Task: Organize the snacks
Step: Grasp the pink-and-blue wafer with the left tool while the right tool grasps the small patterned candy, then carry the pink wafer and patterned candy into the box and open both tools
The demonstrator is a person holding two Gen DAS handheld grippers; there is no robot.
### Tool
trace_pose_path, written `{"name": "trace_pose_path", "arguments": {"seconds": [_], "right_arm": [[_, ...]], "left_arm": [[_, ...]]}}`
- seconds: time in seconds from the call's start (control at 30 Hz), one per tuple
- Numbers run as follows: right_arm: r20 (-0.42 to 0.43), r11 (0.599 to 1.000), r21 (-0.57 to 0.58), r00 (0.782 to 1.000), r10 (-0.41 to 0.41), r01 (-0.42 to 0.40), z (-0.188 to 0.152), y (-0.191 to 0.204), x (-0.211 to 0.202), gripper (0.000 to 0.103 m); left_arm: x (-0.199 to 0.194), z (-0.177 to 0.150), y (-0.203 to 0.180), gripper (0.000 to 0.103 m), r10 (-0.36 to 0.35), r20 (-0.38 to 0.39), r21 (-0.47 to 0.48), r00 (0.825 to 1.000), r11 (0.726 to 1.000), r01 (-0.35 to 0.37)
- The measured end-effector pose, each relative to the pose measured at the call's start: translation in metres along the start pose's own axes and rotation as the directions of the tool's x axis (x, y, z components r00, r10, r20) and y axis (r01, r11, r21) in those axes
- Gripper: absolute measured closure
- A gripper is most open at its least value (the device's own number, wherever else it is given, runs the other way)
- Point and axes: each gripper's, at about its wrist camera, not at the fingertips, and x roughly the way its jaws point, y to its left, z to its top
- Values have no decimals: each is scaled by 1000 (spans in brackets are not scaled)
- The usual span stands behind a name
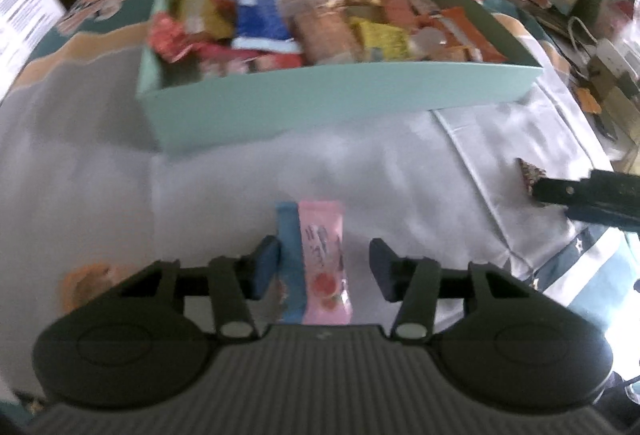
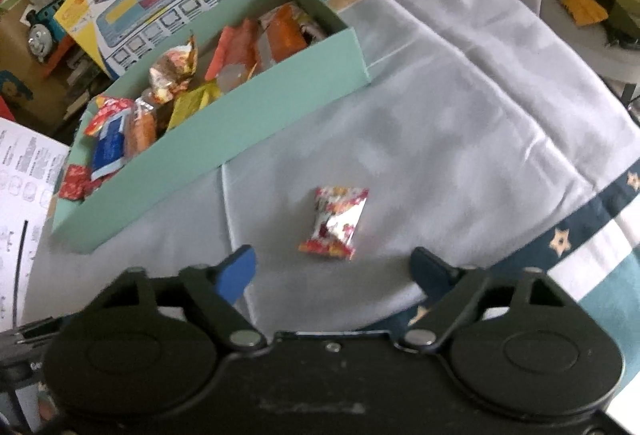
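Landmark: the green box (image 1: pixel 320 91), open-topped, sitting on a pale grey cloth (image 1: pixel 400 163) and filled with mixed wrapped snacks (image 1: pixel 320 19). Left gripper (image 1: pixel 324 271) is on the near side of the box, well apart from its front wall, pointing steeply down at the cloth. Two packets stand side by side between its fingers: a pink packet (image 1: pixel 326 267) and a blue packet (image 1: pixel 290 259) pressed against it. The left finger (image 1: pixel 266 267) touches the blue packet; the right finger is clear of the pink one, with cloth showing in the gap, so the jaws are part-way closed and not yet clamped on the pair. Right gripper (image 2: pixel 334 269) also sits on the near side of the box, off its right-hand end, jaws spread wide with nothing pinched. A small red-and-white candy (image 2: pixel 334 223) lies flat on the cloth just ahead of those fingers, untouched, near the box's front wall but outside it. From the left wrist view, the right gripper's fingers reach a small dark wrapper; contact cannot be told. Both views are blurred.
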Motion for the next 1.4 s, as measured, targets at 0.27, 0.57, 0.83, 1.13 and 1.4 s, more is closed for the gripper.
{"name": "trace_pose_path", "arguments": {"seconds": [0.27, 0.57, 0.83, 1.13, 1.4], "right_arm": [[42, 969, -238, 997, -58, 66, 4, 34, 17, 67], [68, 948, -317, 998, -9, 30, -10, 47, 17, 80], [44, 961, -277, 999, 12, 1, -15, 35, 8, 78], [24, 952, -307, 1000, 5, 2, -14, 42, 9, 73], [15, 934, -358, 1000, -19, 24, -18, 51, 8, 79]], "left_arm": [[3, 6, 0, 36, 17, -30, -19, 999, 1000, -18], [-2, -4, -1, 31, 65, -62, 4, 996, 998, -65], [0, 1, -14, 70, 70, -51, 73, 996, 995, -66], [0, 1, -9, 67, 72, -58, 69, 996, 995, -68], [2, 0, -24, 71, 88, -43, 129, 995, 988, -82]]}}
